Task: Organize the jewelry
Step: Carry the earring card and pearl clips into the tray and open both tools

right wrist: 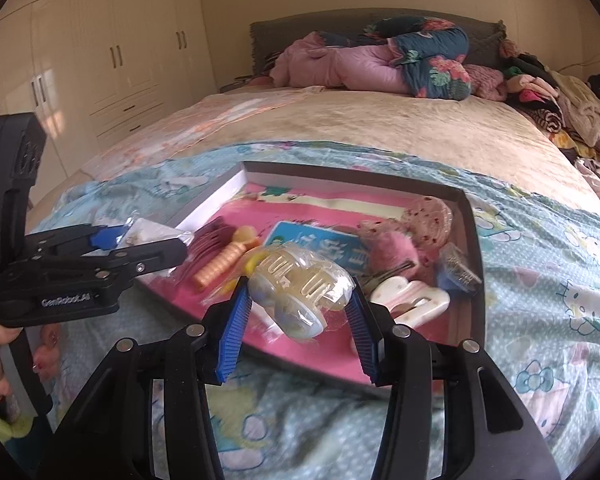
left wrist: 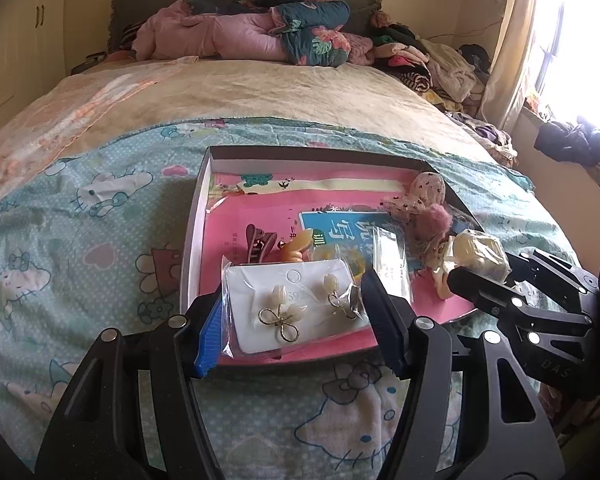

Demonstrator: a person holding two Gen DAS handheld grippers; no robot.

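Bed (left wrist: 260, 92): we work at its foot, on a cartoon-print sheet (left wrist: 80, 208), with folded quilts and clothes piled well away at the head.
Box (left wrist: 204, 184): a shallow open box lies on the sheet and holds the loose pieces on a pink book cover; a dark claw clip (left wrist: 258, 242), an orange clip (right wrist: 216, 266), a pink pom-pom tie (right wrist: 392, 252) and a white clip (right wrist: 412, 300) lie in it.
Left gripper (left wrist: 290, 312): our jaws stand about half closed and pinch a bagged earring card (left wrist: 296, 304) by its side edges, over the box's near left corner.
Right gripper (right wrist: 296, 312): our jaws, also about half closed, grip a bagged clear clip (right wrist: 300, 280) across its body, over the near part of the box, seemingly clear of the other pieces.
Earrings (left wrist: 284, 316): two gold-wire flower pieces, both on the card.
Step in hand: we judge both hands to be mid-carry, each with one packet to be sorted.
Next move: we need a place for each packet; no such spot shows outside the box, so we cannot tell where. We should keep the card level and grip the slippery bags firmly, without crushing the clear clip.
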